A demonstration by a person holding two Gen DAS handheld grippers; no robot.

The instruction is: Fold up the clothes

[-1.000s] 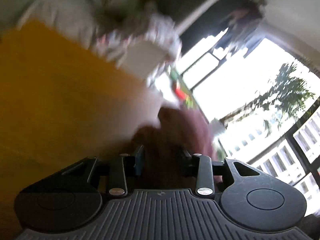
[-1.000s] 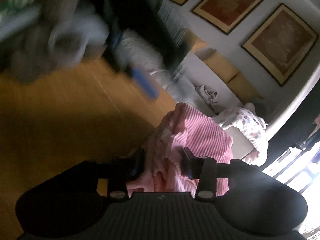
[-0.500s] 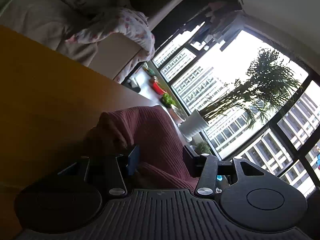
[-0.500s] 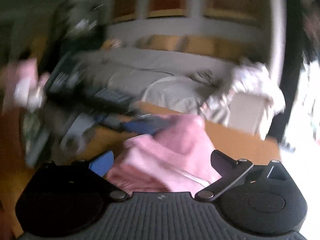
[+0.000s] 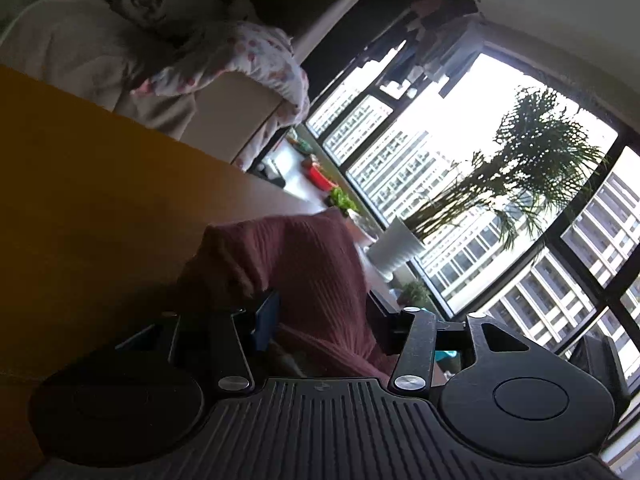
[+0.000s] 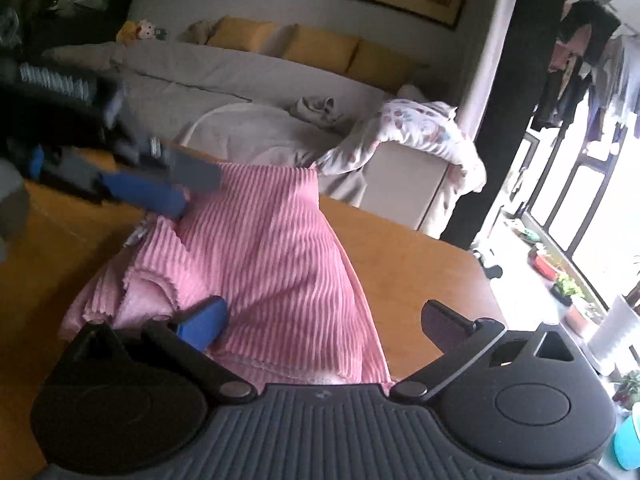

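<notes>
A pink ribbed garment (image 6: 272, 256) lies bunched on the wooden table (image 6: 404, 264), with one edge raised toward the far left. My right gripper (image 6: 324, 322) hovers over its near end, jaws spread wide and gripping nothing. In the right wrist view my left gripper (image 6: 172, 188) reaches in from the left, its blue and grey fingers pinched on the garment's upper left corner. The left wrist view shows the same garment (image 5: 304, 264), dark against the window light, filling the narrow gap between the left gripper (image 5: 322, 320) fingers above the table (image 5: 100, 200).
Behind the table stands a sofa (image 6: 248, 80) under a grey cover, with yellow cushions and a flowered blanket (image 6: 420, 128) over its arm. The table's far edge and right corner (image 6: 476, 264) are close. A white plant pot (image 5: 394, 246) stands by the tall windows.
The right gripper, shut on the pink garment a second ago, has opened wide and let it go. Both views swung and steadied; the left gripper still holds the cloth.
</notes>
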